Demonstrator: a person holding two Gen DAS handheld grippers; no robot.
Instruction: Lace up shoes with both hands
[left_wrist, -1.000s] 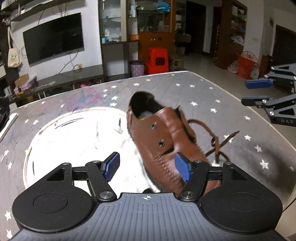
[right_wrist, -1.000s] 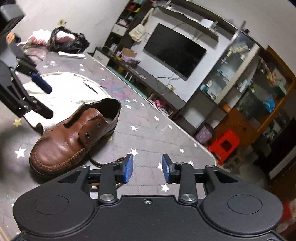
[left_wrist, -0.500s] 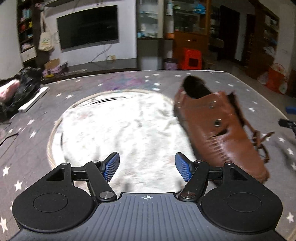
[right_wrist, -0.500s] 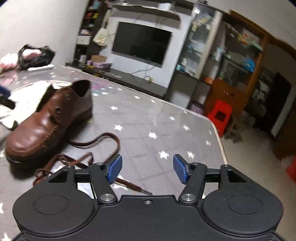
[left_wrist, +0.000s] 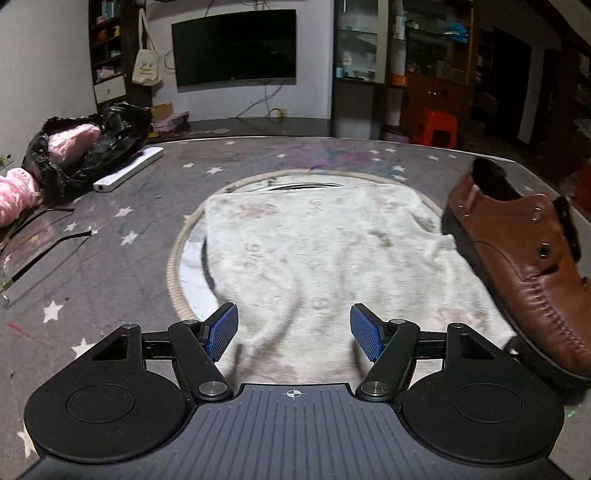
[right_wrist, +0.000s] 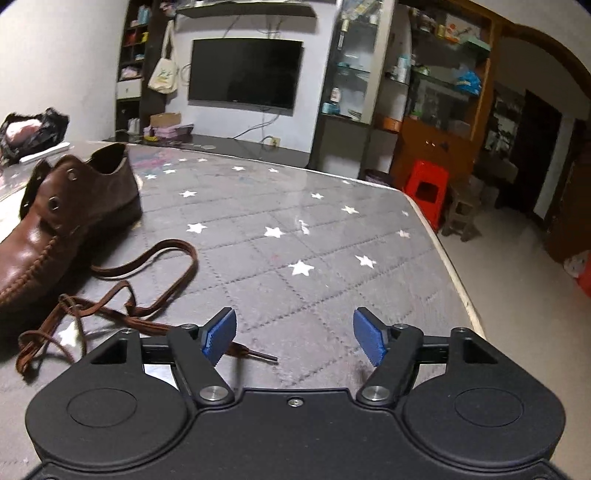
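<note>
The shoe (right_wrist: 55, 229) sits on the bench (right_wrist: 295, 251), partly on a white cloth (left_wrist: 332, 251), toe toward the cameras. The eyelets that show (right_wrist: 54, 202) look empty, and the lace (right_wrist: 122, 295) lies in a loose tangle on the bench beside the shoe, one tip just ahead of the right tool (right_wrist: 294, 336). So the threading is all still wanting. Both the right tool and the left tool (left_wrist: 294, 332) stand wide and hold nothing; the left hangs over the cloth, beside the shoe.
</note>
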